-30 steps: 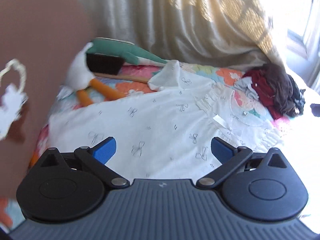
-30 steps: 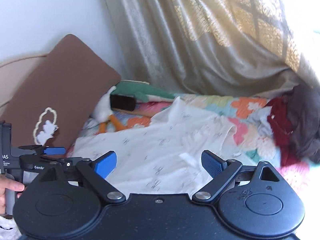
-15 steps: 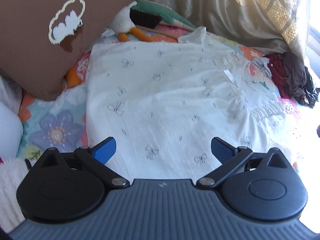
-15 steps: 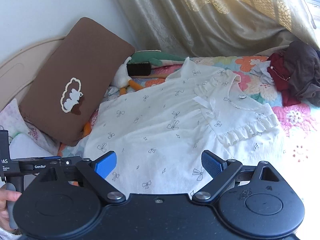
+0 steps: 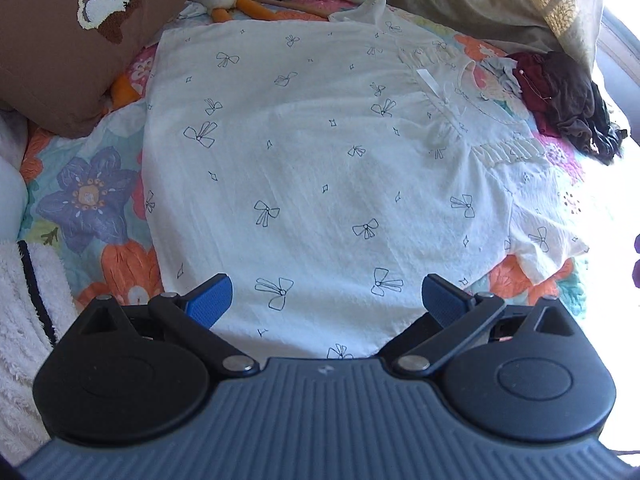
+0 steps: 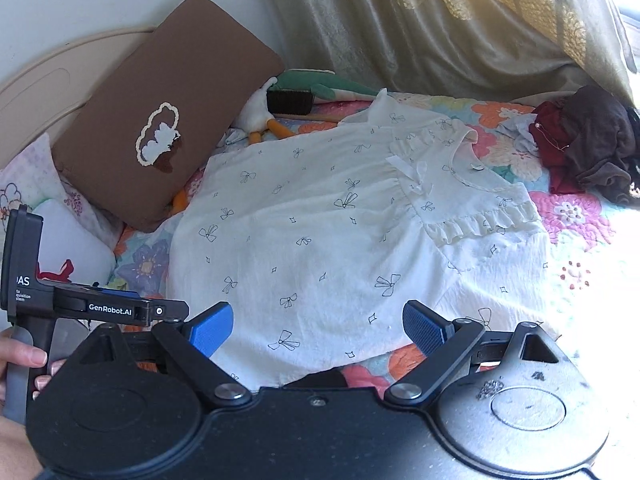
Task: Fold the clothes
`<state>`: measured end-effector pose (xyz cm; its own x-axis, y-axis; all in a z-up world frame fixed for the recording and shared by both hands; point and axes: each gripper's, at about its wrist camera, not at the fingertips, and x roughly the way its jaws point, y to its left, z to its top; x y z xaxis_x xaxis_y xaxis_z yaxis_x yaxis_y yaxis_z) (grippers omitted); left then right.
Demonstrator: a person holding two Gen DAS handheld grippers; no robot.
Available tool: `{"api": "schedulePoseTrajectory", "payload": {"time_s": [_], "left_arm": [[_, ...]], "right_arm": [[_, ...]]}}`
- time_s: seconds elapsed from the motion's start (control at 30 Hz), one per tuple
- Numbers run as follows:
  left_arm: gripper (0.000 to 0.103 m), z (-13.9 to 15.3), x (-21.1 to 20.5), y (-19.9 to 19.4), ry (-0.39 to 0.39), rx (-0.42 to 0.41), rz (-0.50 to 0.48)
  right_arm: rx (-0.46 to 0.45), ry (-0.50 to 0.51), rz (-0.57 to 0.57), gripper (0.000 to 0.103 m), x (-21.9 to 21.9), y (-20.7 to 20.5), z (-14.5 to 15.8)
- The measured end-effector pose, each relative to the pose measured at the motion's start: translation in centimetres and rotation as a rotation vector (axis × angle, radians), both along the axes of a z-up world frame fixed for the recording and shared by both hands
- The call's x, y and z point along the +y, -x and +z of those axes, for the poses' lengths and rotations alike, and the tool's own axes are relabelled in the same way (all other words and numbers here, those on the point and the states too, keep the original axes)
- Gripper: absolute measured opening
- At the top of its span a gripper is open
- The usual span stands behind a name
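white bow-print cotton dress (image 6: 340,240) spread flat on floral quilt (image 6: 572,216), right gripper (image 6: 318,326) wide open above hem, brown cushion (image 6: 168,112) behind

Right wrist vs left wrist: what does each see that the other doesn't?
Right wrist only: the left tool from the side, the hand gripping its handle, the headboard and wall.
Left wrist only: a white fuzzy blanket at the left edge.
Both: white top spread flat, brown pillow, duck toy, dark clothes pile, curtain, own tool open.
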<state>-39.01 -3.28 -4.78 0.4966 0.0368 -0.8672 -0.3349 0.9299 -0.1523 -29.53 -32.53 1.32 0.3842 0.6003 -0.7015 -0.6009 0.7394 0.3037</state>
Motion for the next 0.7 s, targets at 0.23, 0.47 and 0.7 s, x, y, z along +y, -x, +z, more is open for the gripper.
{"api": "schedulePoseTrajectory", "payload": {"time_s": [0.23, 0.47, 0.7], "left_arm": [[0.103, -0.6, -0.6, 0.5, 0.022, 0.035, -0.015], [0.103, -0.9, -1.2, 0.7, 0.001, 0.045, -0.029], [0.103, -1.1, -1.5, 0.5, -0.001, 0.051, -0.034]], "right_arm": [[-0.005, 0.013, 0.007, 0.094, 0.8, 0.7, -0.7], [-0.008, 0.03, -0.007, 0.094, 2.1, 0.5, -1.6], [0.007, 0.038, -0.023, 0.094, 2.6, 0.5, -2.4]]}}
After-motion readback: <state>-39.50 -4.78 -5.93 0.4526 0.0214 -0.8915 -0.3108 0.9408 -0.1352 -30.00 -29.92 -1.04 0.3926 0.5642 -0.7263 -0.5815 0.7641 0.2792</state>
